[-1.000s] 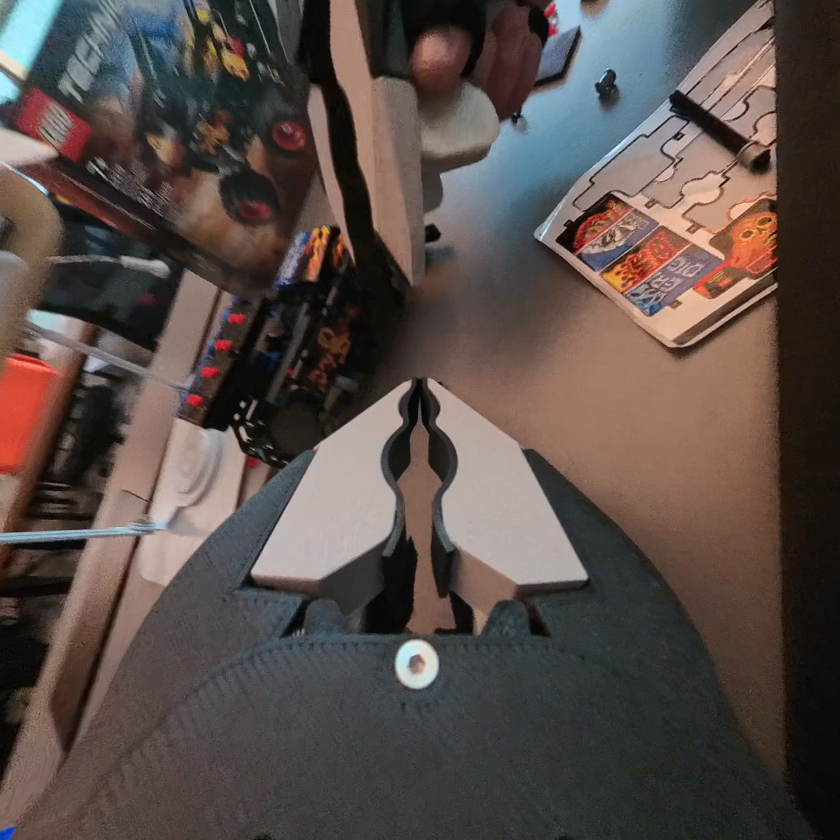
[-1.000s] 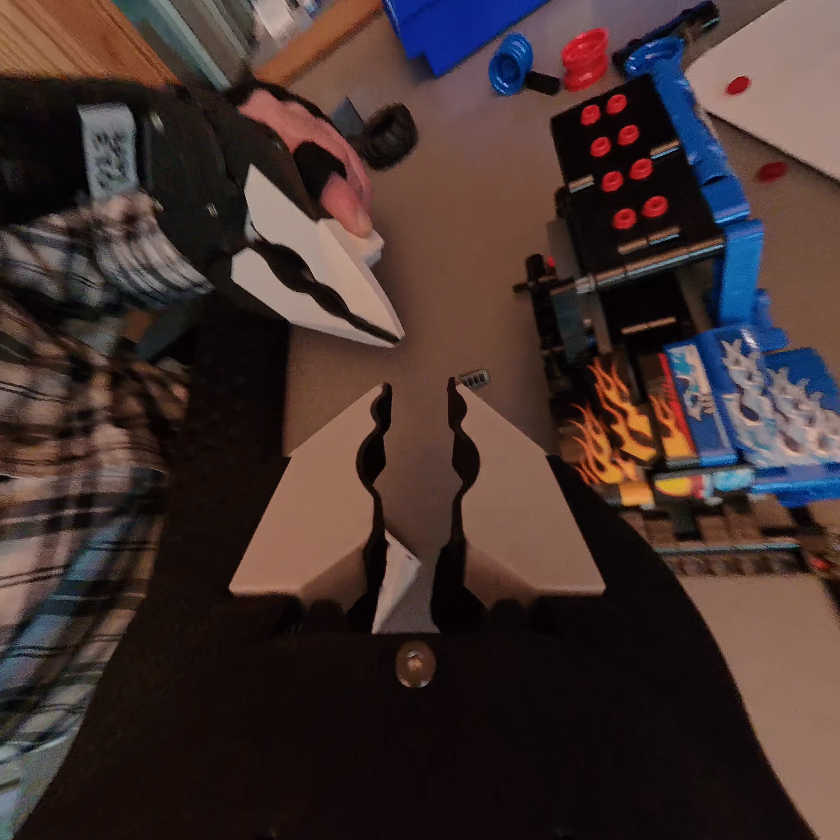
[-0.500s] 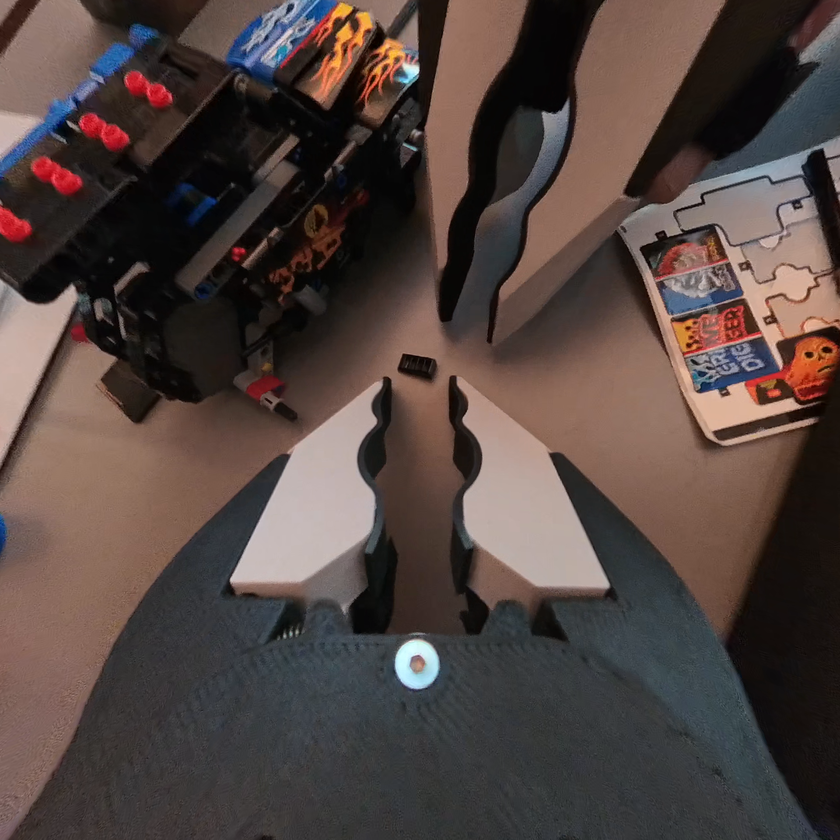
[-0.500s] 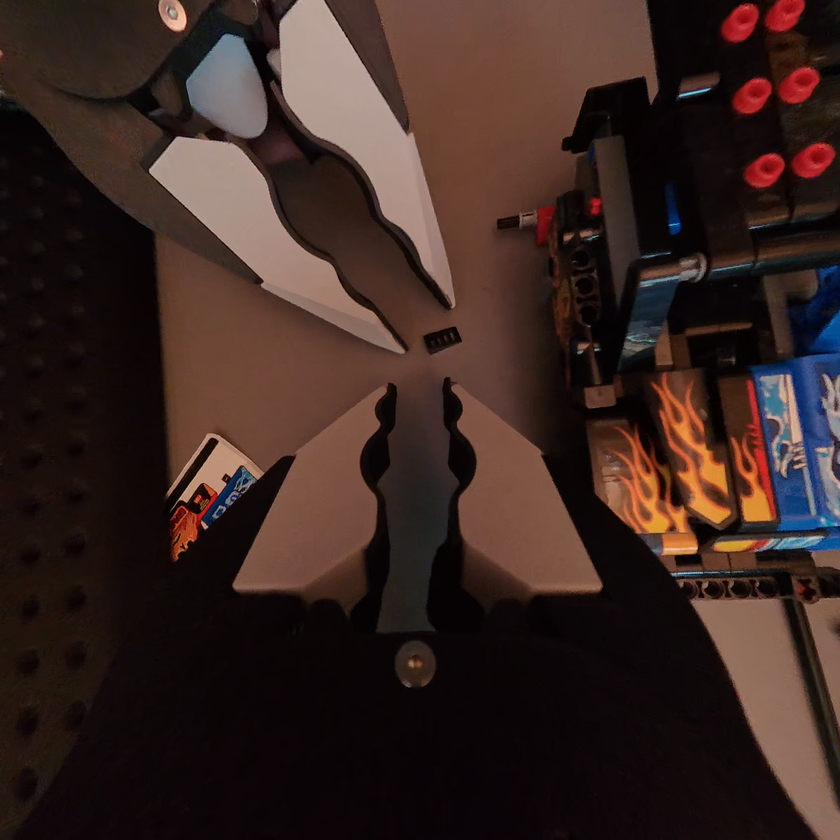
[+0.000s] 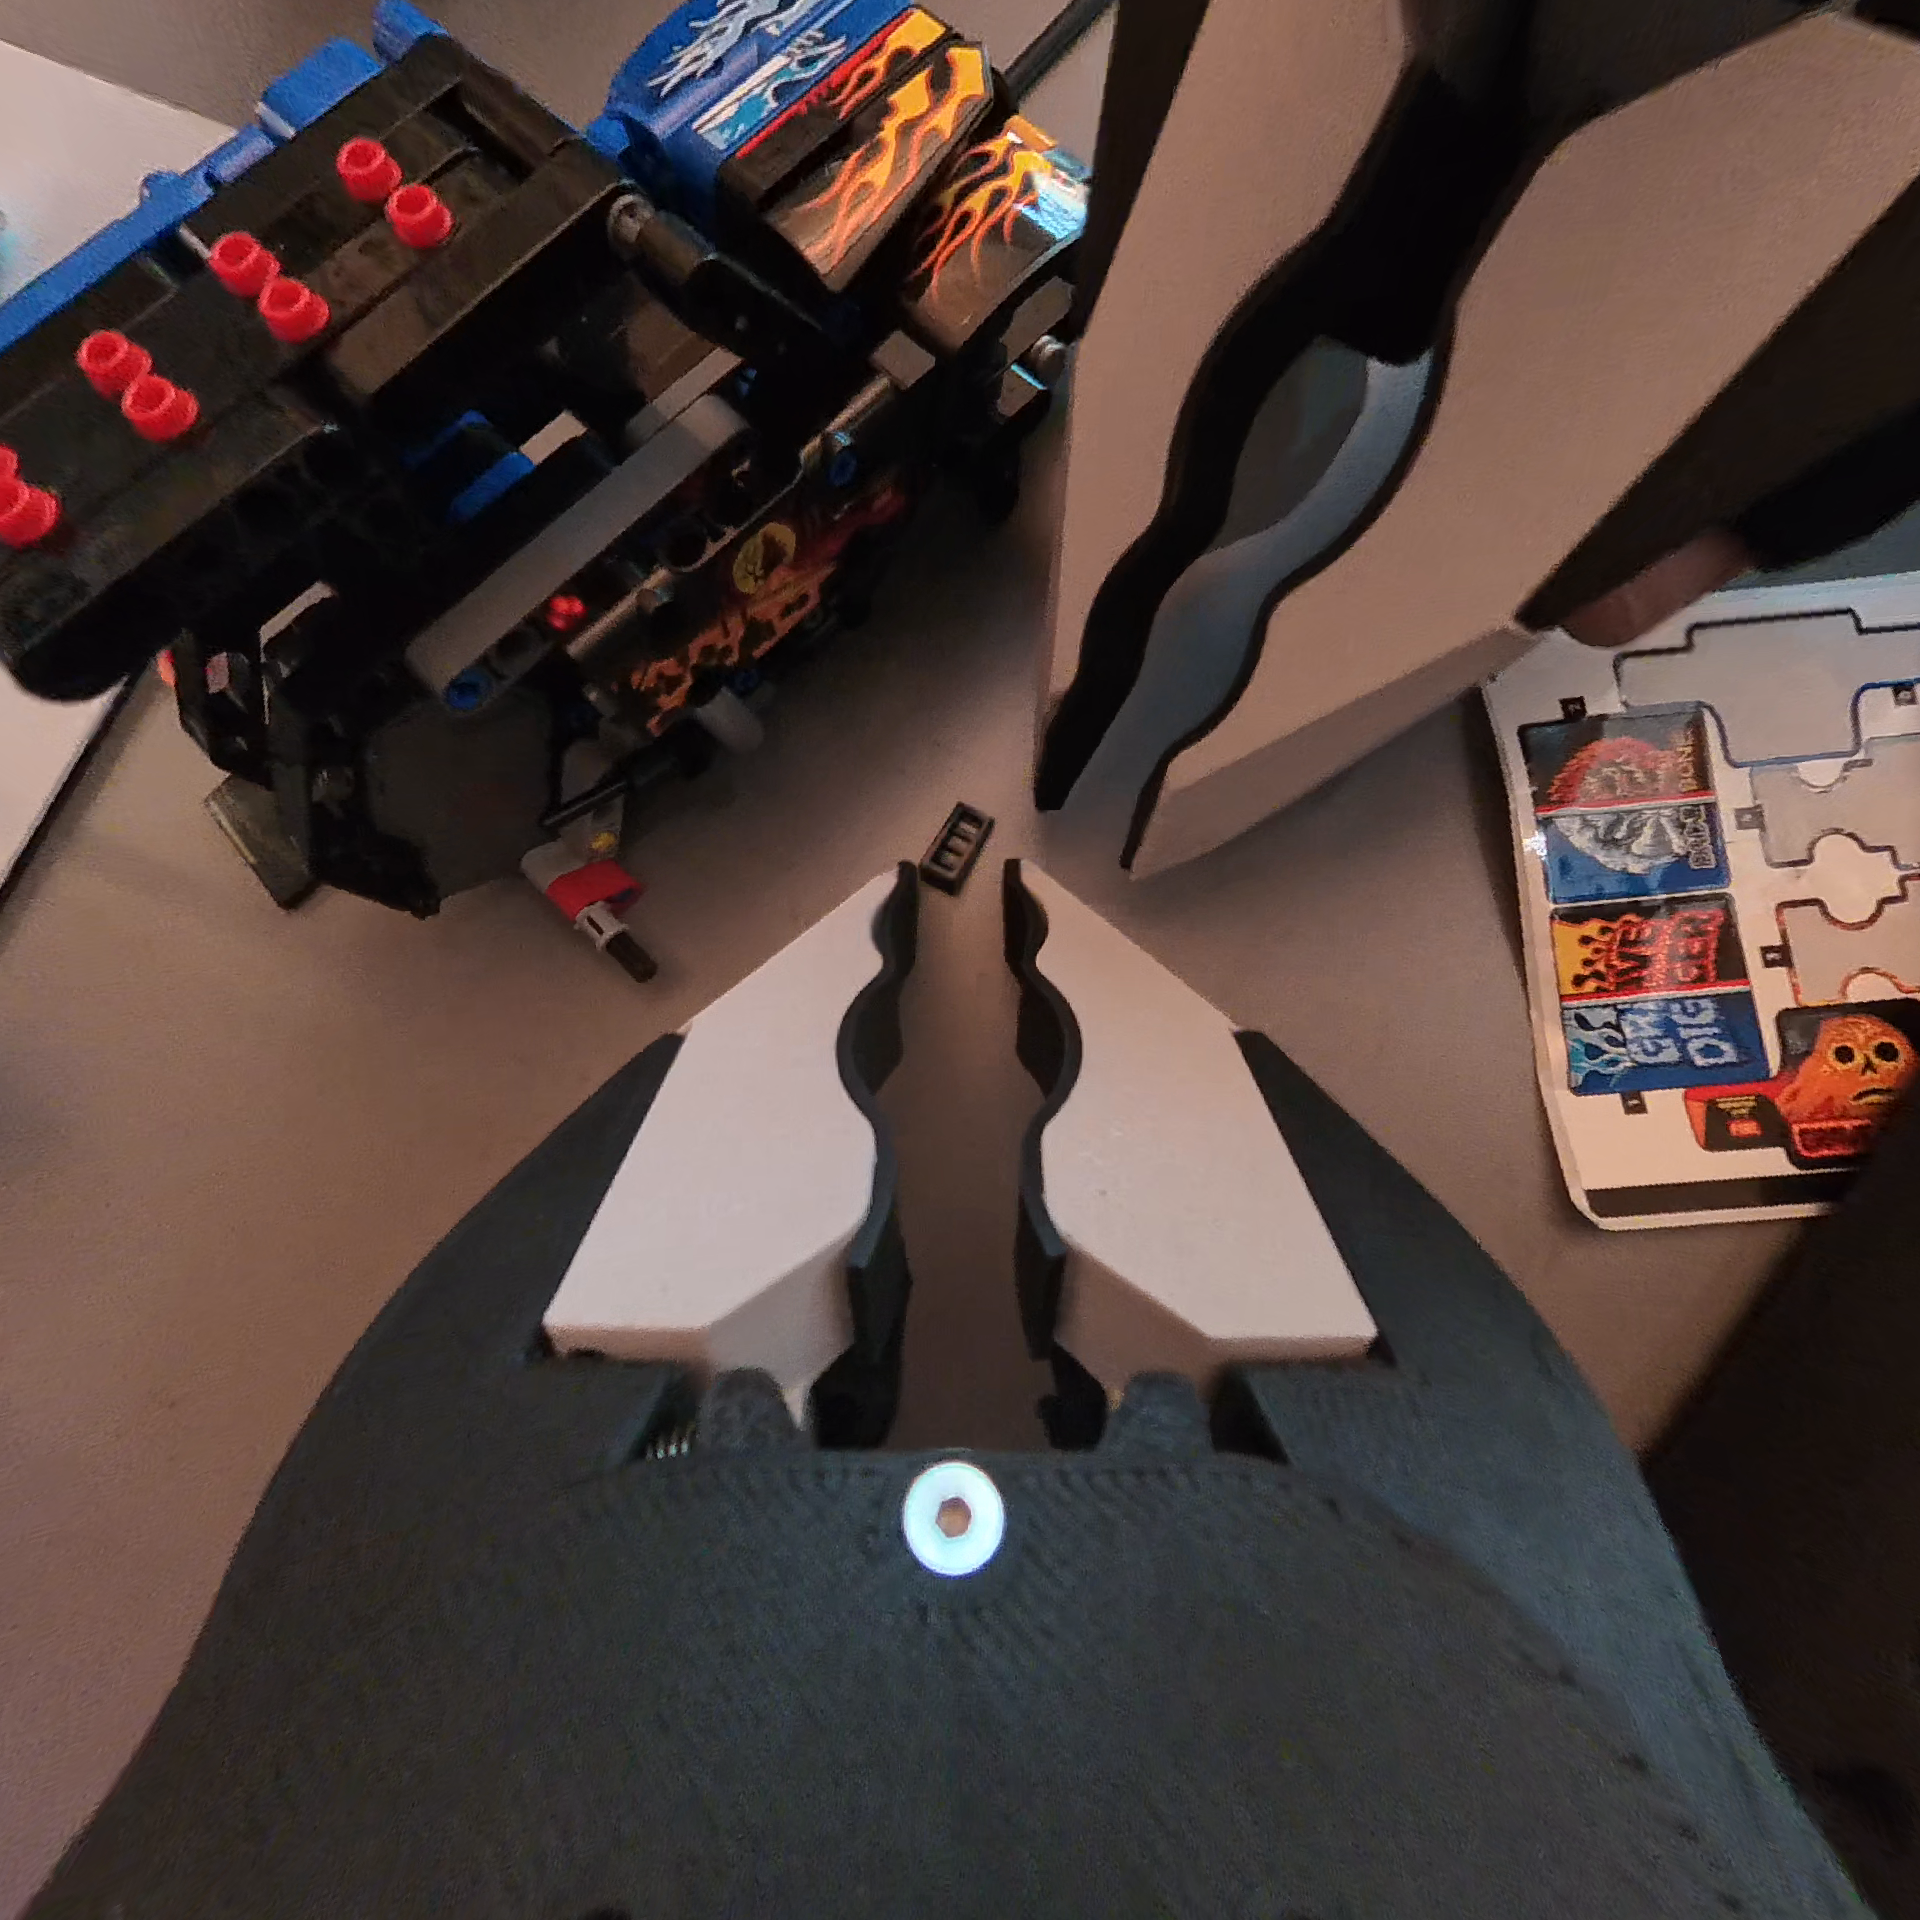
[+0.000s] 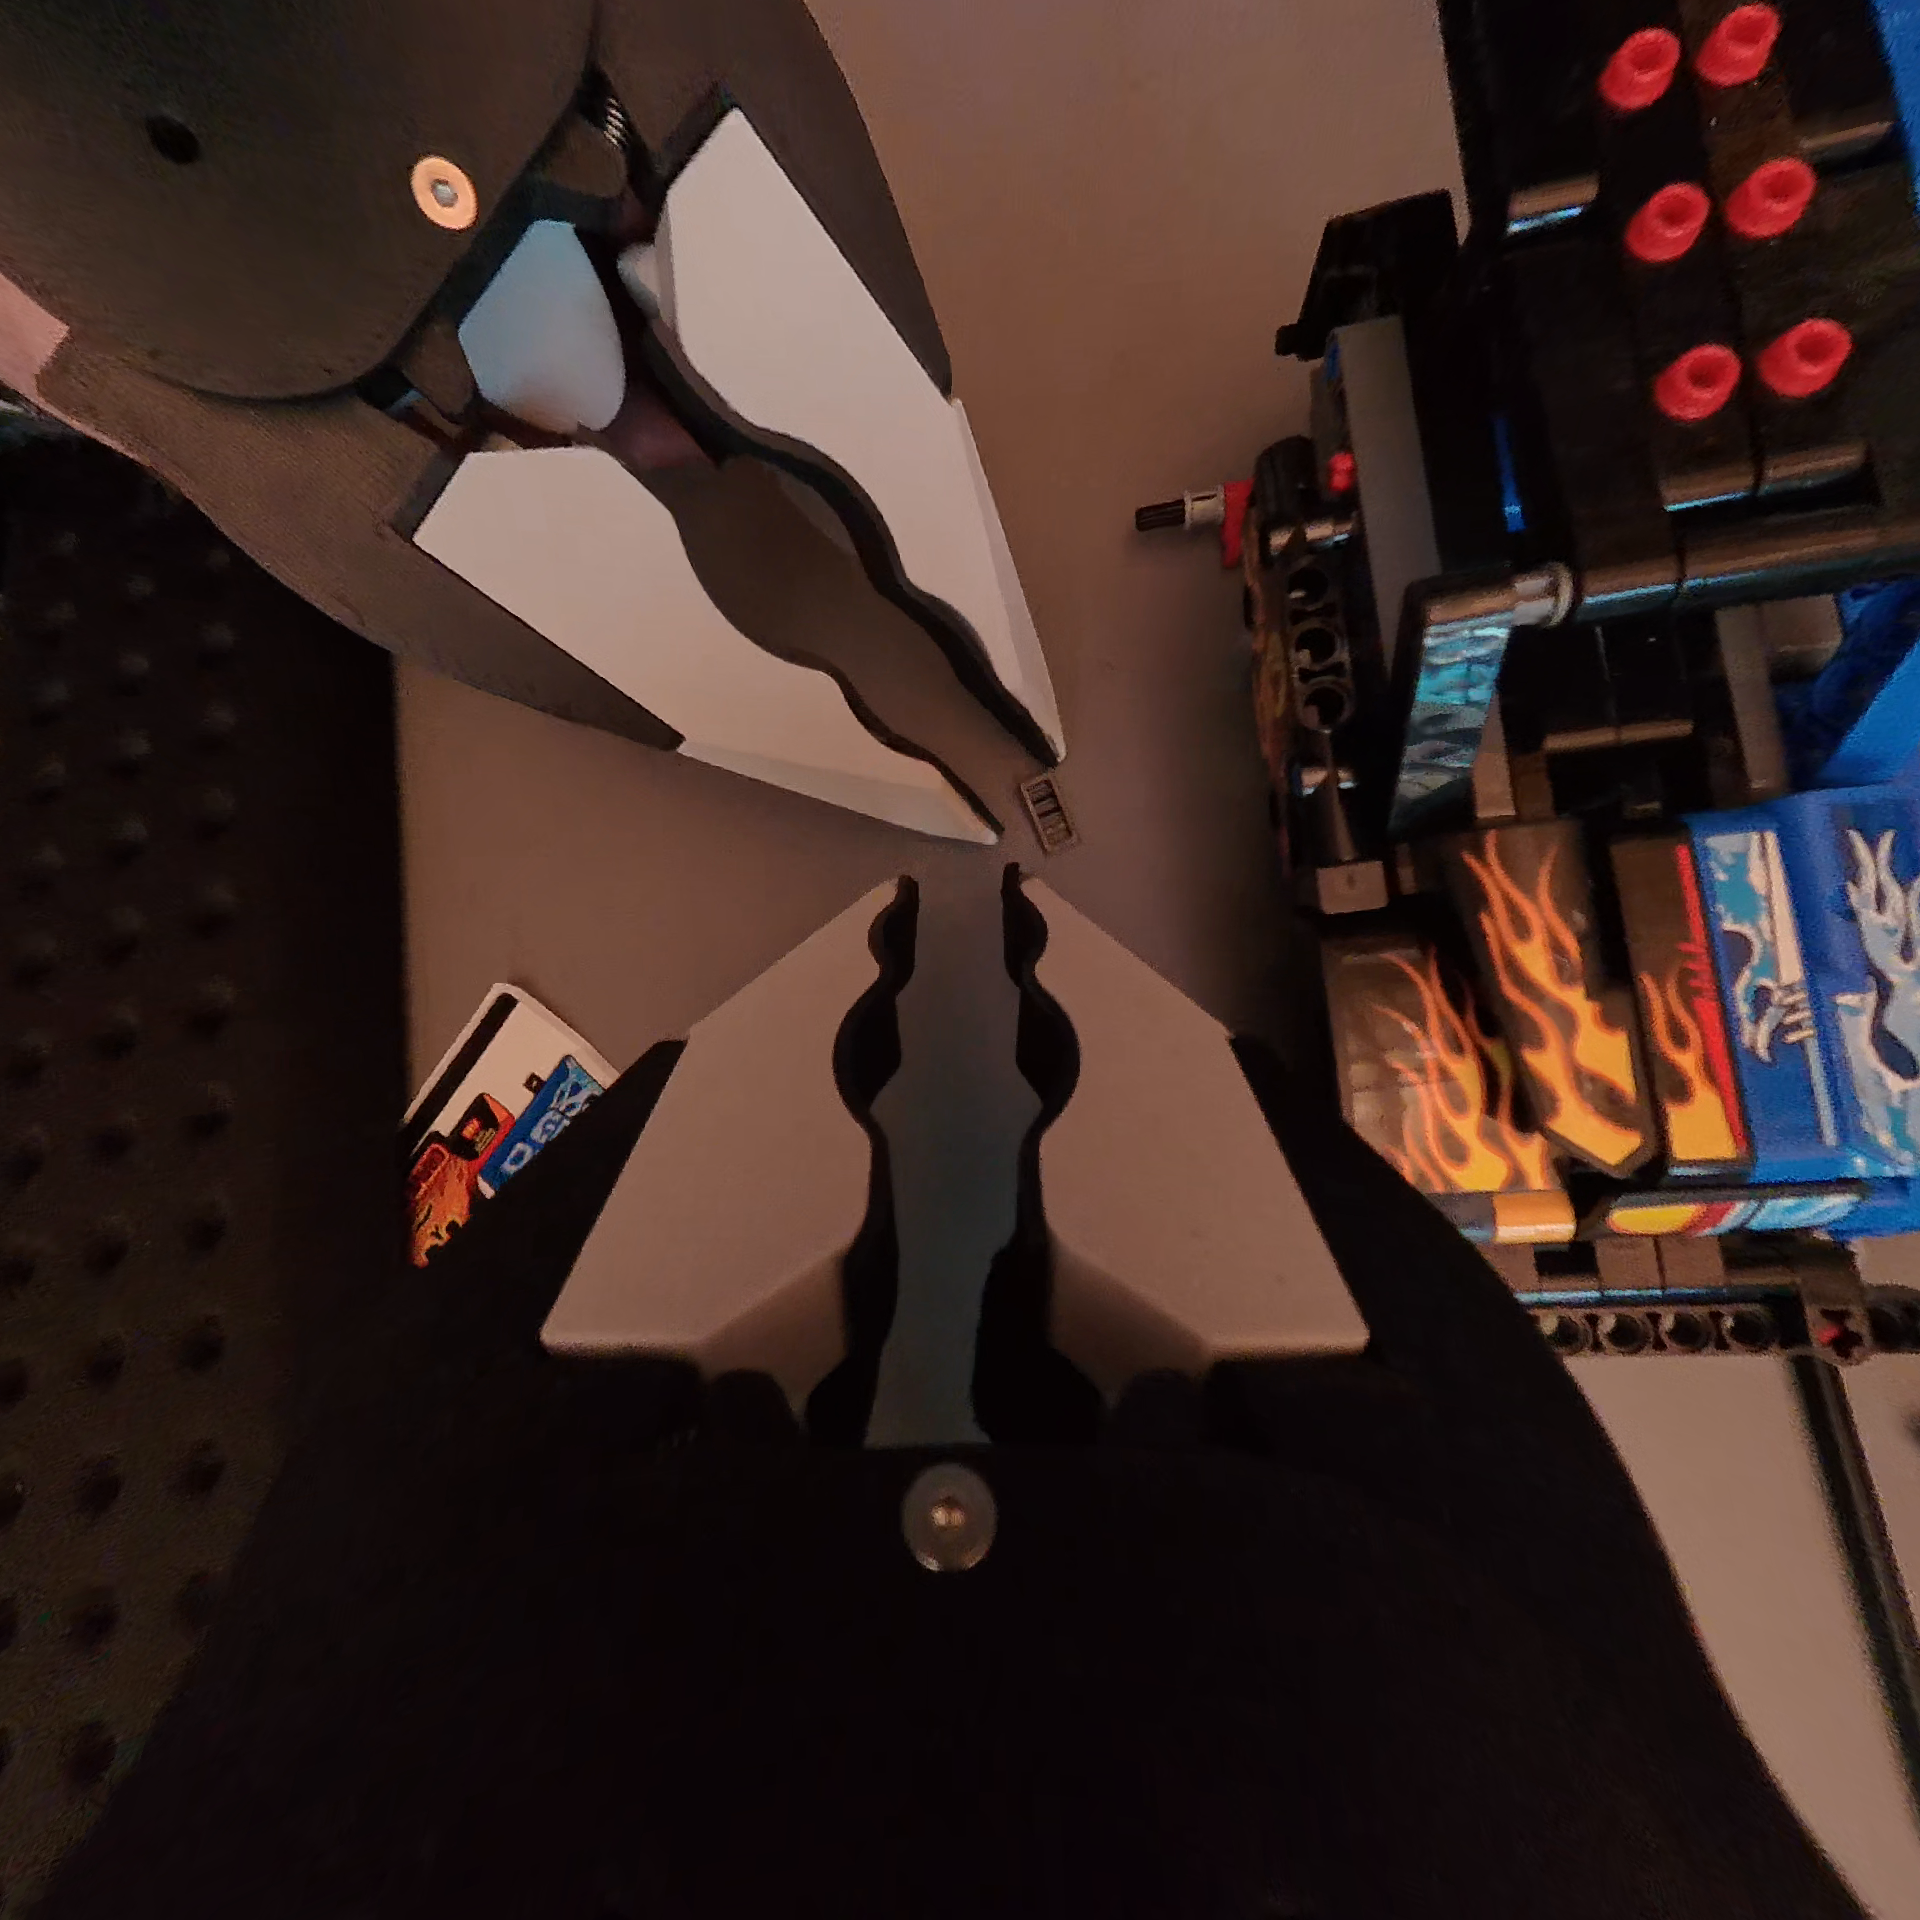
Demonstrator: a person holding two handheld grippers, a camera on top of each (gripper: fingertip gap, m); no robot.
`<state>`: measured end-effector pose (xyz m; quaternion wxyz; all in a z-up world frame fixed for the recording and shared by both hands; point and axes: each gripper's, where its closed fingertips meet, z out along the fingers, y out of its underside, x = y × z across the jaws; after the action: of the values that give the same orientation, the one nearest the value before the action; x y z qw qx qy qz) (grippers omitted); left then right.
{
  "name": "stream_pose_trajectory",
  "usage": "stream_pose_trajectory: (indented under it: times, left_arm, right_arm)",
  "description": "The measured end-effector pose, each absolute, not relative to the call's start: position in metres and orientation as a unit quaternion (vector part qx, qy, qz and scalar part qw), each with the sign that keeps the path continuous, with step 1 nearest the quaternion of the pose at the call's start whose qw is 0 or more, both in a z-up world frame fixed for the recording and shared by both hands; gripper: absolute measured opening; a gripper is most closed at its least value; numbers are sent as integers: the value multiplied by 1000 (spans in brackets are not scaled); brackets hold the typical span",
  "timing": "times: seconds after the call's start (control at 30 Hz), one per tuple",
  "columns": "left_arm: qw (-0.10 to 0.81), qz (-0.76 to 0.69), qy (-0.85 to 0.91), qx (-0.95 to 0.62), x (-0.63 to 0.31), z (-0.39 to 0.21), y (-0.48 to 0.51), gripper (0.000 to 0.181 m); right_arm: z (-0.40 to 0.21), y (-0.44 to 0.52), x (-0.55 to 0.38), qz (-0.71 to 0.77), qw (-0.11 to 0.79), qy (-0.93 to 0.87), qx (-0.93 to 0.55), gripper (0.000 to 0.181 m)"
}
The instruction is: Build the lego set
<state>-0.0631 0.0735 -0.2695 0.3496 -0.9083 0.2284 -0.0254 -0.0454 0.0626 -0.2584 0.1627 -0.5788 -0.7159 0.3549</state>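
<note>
Two tools converge on one small black grille piece [image 5: 956, 847] lying flat on the bench [image 5: 260, 1091]; left tool [image 5: 958, 883], fingers spread, sits nearest (piece just ahead, long axis roughly along its reach); right tool [image 6: 958, 883] likewise spread, piece ahead-right.

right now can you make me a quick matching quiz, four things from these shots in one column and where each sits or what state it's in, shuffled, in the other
Things:
1. small black grille piece
2. sticker sheet
3. lego truck
4. left tongs

Places or states:
A. lying flat at the right edge of the left wrist view, part of it peeled
B. open, tips just short of a tiny part
C. on the grey table between the tips of both tongs
D. standing at upper left in the left wrist view, with flame panels and red studs

Pairs: 1-C, 2-A, 3-D, 4-B
</note>
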Motion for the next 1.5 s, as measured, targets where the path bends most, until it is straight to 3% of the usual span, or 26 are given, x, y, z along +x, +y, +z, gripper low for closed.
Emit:
stream_pose_trajectory:
  times: [0.23, 0.33, 0.43, 0.7, 0.83, 1.13, 1.27, 1.37, 1.5]
  left_arm:
    - [348, 30, 286, -892, -63, -267, 79, 24]
    - [333, 18, 304, -892, -60, -269, 79, 9]
    - [336, 10, 312, -889, -60, -269, 78, 7]
    - [414, -277, 212, -841, -43, -220, 60, 7]
    - [397, -378, 184, -815, -44, -204, 52, 6]
    - [360, -431, 185, -806, -36, -203, 46, 6]
    - [428, -363, 216, -799, -42, -191, 54, 12]
    - [496, -177, 321, -787, -48, -190, 57, 18]
    - [514, 11, 453, -729, -40, -193, 52, 18]
  right_arm:
    - [-249, 68, -42, 364, 172, -708, -580, 13]
    - [-252, 68, -41, 360, 168, -710, -581, 13]
    - [-251, 70, -42, 364, 173, -709, -579, 16]
    - [-215, 65, -46, 312, 339, -778, -427, 12]
    - [-207, 56, -46, 268, 396, -804, -353, 8]
    - [-209, 44, -45, 254, 401, -821, -317, 1]
    - [-215, 50, -45, 335, 310, -783, -423, 1]
    - [-222, 51, -43, 406, 218, -736, -496, 1]
    - [-219, 50, -42, 461, 157, -690, -535, 1]
